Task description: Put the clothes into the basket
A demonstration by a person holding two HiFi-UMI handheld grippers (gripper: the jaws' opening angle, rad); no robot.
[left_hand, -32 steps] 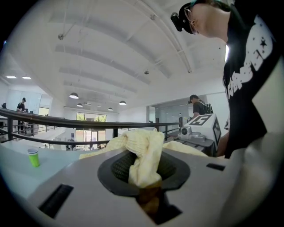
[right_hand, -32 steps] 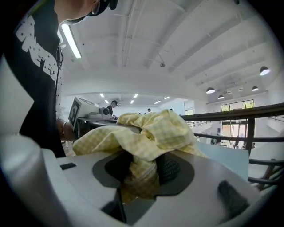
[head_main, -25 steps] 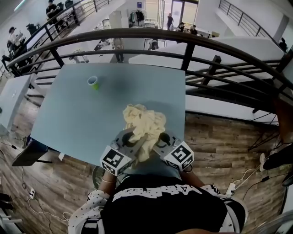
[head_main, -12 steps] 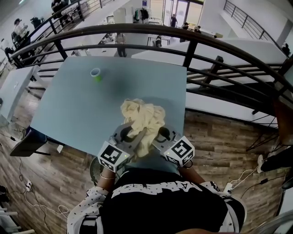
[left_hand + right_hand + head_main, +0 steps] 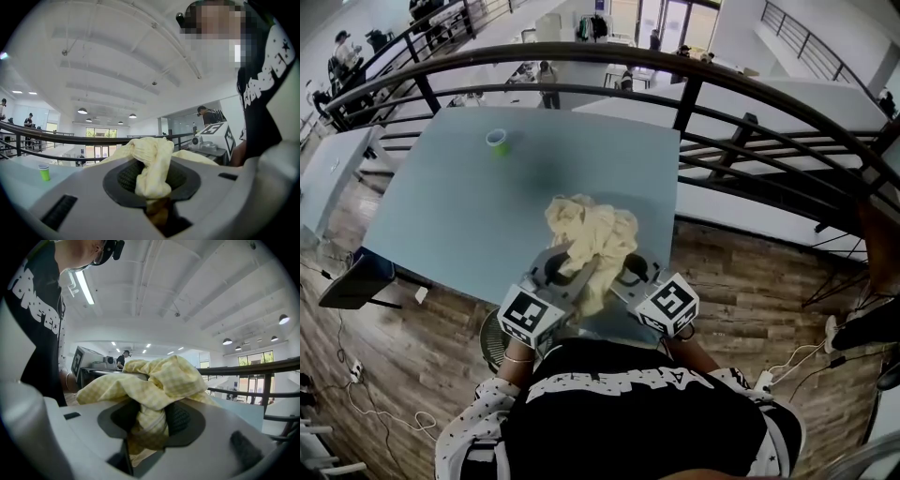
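Our left claw (image 5: 565,278) and right claw (image 5: 626,275) stay clamped on the yellow cloth (image 5: 591,232), which bunches between and just ahead of them over the table (image 5: 459,211). Little has shifted; we judge the carry to the basket barely begun.

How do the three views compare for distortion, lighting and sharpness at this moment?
Head view: heavy fisheye bows the railing; even daylight, table and yellow cloth sharp. Left gripper view: black round vignette, a mosaic patch upper right, cloth in focus. Right gripper view: same vignette, strip light glares upper left, the cloth's check weave crisp.
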